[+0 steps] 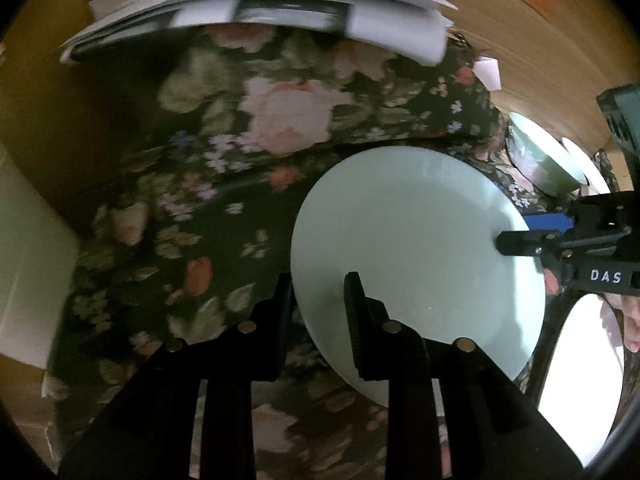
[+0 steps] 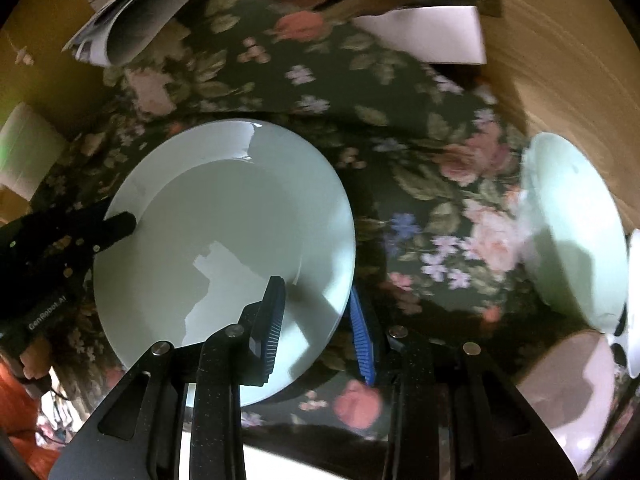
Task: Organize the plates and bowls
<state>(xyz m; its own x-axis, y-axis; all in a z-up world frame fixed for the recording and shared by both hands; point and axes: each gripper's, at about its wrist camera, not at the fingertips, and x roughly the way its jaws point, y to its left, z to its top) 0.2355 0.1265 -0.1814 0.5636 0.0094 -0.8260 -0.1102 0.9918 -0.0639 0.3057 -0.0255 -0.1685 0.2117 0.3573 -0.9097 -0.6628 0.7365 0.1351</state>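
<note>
Pale green plate (image 2: 224,248) is gripped from two sides at once. The right gripper (image 2: 316,320) has its jaws clenched on the near rim, one blue pad on the face, the other under the edge. The left gripper (image 1: 318,312) bites the opposite rim the same way, one finger (image 1: 356,320) lying on the plate's face, the other below.

Whether the plate rests on the cloth or hangs just above it, cannot tell.

Progress, as judged: early to middle. Nothing visibly stacked yet. A pale green bowl (image 2: 568,232) sits well off to the right of the right jaws, tilted or on its side. In the left wrist view a white dish (image 1: 584,368) lies just beyond the plate on the right gripper's side, and another white rim shows past the bowl. These are still apart from the plate, so gathering them remains.

Surface: a counter under a dark floral tablecloth (image 2: 420,160). Ahead of both jaws, a pile of papers (image 1: 256,8) and a white card (image 2: 432,32). Beyond the cloth, wood-toned flooring (image 2: 560,60). Room dim; the edges of both views are blurred.
</note>
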